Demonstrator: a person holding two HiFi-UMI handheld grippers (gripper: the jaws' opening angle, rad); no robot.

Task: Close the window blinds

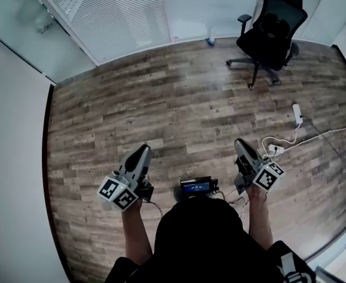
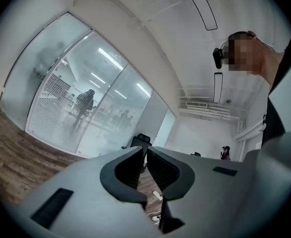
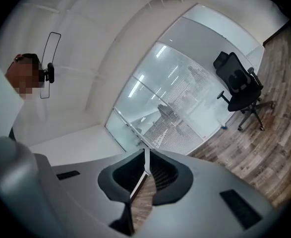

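1. Approach step: left gripper [image 1: 142, 152] and right gripper [image 1: 241, 144] are held level, jaws pressed together, empty.
2. Window blinds [image 1: 117, 16] hang across the floor [image 1: 178, 99], at its far-left edge. Next: walk over and find their control.

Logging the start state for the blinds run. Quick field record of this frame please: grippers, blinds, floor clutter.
left gripper: shut, empty, held level
right gripper: shut, empty, held level
blinds: down, across the room from both grippers, untouched
office chair: black, right of the blinds in the head view
power strip: white, on the wood floor, right side
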